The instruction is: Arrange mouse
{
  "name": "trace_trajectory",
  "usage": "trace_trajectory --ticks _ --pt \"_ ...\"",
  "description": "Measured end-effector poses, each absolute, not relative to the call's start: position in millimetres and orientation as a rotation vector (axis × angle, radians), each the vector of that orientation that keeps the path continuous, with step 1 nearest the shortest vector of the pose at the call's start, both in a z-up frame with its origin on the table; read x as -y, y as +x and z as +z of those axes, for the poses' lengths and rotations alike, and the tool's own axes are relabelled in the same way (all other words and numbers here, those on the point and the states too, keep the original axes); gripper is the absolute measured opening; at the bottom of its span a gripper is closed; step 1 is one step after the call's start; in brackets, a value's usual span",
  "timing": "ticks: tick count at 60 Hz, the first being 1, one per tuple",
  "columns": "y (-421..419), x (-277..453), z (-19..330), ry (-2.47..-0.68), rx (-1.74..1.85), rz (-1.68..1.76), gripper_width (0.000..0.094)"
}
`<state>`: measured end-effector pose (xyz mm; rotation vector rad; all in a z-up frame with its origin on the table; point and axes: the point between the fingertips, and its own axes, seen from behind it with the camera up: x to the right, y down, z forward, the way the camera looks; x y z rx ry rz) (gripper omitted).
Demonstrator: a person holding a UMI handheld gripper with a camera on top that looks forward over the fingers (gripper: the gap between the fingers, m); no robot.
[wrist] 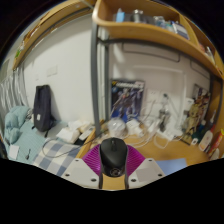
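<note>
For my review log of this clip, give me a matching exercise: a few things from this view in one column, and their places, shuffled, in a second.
Things:
1. black mouse
2. black speaker
3. poster
4. wooden shelf

Places:
A. high up, above the desk
B. between the gripper's fingers, on the purple mat
C. on the wall behind the desk, beyond the mouse
D. standing upright, off to the left by the white wall

Pairs: 1-B, 2-D, 3-C, 4-A

Whether both fingers press on the mouse cannot be told.
</note>
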<state>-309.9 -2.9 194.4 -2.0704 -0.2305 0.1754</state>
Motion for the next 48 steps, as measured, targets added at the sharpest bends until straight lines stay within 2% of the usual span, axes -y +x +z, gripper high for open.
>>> trace_trajectory --ticks 6,14,23,27,36,48 --pt "-247 -7 230 -2.028 0.190 0.112 0.0292" --pt "-155 -19 228 -2.034 0.108 0.033 0.0288" --pt "-75 -30 176 -2.087 0.032 -0.015 0.0289" --pt "-57 -33 143 -2.122 0.003 0.006 0.0290" --pt "-44 -29 70 -2.227 0.012 0.042 0.0288" --pt "-51 -19 11 -2.304 0.015 0.091 0.0304"
